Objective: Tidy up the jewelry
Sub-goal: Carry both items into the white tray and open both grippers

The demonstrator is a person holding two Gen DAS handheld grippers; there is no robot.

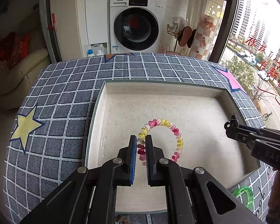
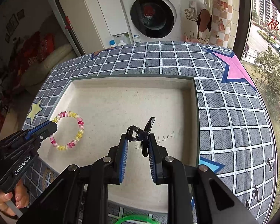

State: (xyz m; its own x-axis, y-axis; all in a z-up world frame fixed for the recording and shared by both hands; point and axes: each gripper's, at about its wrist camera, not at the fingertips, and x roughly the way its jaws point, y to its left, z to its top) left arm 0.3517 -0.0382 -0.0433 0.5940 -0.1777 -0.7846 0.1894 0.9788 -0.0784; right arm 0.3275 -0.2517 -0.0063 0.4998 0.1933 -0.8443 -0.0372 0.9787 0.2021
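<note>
A pink, yellow and white spiral hair tie (image 1: pixel 169 128) is in the shallow white tray (image 1: pixel 158 89). My left gripper (image 1: pixel 141 139) is shut on the tie's left side, just above the tray floor. In the right wrist view the tie (image 2: pixel 78 128) shows at the tray's (image 2: pixel 132 80) left with the left gripper (image 2: pixel 52 127) on it. My right gripper (image 2: pixel 138 136) is shut on a black hair clip (image 2: pixel 140 134) and holds it over the tray. In the left wrist view the right gripper (image 1: pixel 231 123) and the clip (image 1: pixel 233 119) sit at the right.
A green bangle (image 1: pixel 246 196) lies on the checked cloth (image 1: pixel 65 97) near the tray's front right corner; it also shows in the right wrist view (image 2: pixel 134 220). A washing machine (image 1: pixel 136 22) stands behind the table, and a window is on the right.
</note>
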